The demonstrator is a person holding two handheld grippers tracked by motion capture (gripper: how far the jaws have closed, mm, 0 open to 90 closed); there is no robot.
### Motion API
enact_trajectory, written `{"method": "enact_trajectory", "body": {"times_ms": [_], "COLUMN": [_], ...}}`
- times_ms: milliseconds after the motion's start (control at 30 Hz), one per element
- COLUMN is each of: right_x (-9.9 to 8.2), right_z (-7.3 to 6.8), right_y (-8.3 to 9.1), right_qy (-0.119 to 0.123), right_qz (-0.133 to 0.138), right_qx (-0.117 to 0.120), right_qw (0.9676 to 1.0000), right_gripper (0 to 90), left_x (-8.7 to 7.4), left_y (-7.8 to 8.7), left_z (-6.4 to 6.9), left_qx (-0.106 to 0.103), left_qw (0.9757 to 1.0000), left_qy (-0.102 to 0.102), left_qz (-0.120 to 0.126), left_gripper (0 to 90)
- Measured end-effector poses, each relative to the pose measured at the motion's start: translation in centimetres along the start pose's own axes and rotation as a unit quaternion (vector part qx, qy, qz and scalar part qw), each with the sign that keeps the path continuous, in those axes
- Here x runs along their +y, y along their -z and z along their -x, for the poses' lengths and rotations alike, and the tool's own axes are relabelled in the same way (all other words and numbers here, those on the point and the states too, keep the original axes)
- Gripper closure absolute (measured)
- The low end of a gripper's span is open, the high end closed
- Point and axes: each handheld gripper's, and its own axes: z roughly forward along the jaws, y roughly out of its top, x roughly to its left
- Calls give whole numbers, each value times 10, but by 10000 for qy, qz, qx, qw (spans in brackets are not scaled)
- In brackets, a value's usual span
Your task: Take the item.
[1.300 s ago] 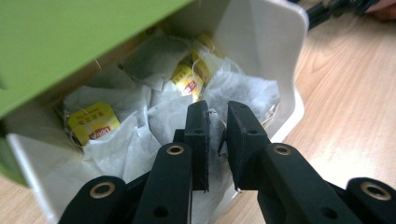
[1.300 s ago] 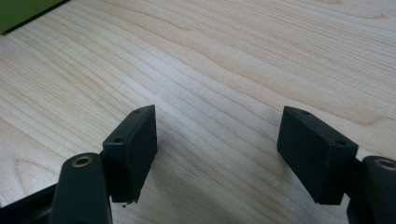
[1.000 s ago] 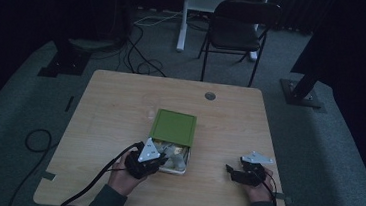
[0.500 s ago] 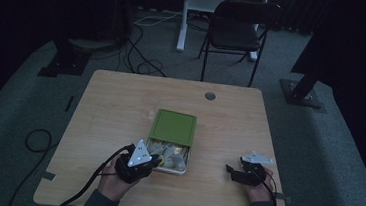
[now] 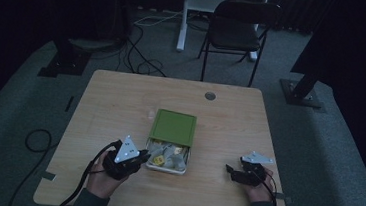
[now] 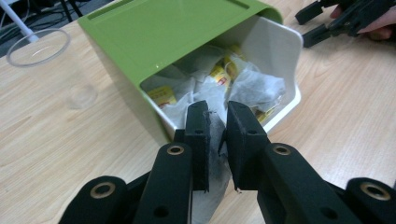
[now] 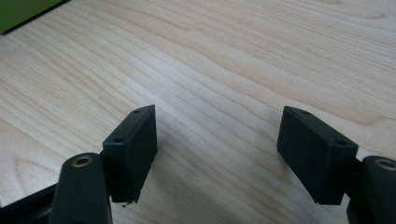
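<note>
The left gripper (image 6: 217,123) has pulled back, jaws pinching a papery tea bag (image 6: 215,140); right gripper (image 7: 217,144) gapes.

High view overhead, far; gripper views close, low; all share table (image 5: 121,102).

On the desk (image 5: 121,102), the box (image 5: 170,142) sits near the middle, slightly toward the person's edge, its lid (image 5: 174,126) covering the far part and leaving the near part uncovered. Tea bags (image 5: 166,157) lie piled in that uncovered near part. A small clear cup (image 5: 151,114) stands just beside the box's far left corner. The left tool (image 5: 138,160) is just beside the box's near left corner, with 1 tea bag (image 6: 215,135) between its pads. The right tool (image 5: 232,171) rests well to the right of the box, near the desk's front edge. Behind the desk stands a chair (image 5: 237,30) on the floor.
</note>
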Motion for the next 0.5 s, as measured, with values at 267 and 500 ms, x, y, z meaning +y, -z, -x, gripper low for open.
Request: {"method": "enact_trajectory", "body": {"times_ms": [267, 500], "right_x": [0, 0], "right_z": [0, 0], "right_y": [0, 0], "right_qy": [-2, -10], "right_qz": [0, -4], "right_qx": [1, 1], "right_qw": [10000, 10000], "right_gripper": [282, 282], "left_x": [-4, -4], "left_y": [-4, -6], "left_z": [-13, -20], "left_qx": [-3, 4], "left_qw": [10000, 10000], "left_qy": [82, 60], "left_qz": [38, 27], "left_gripper": [804, 804]}}
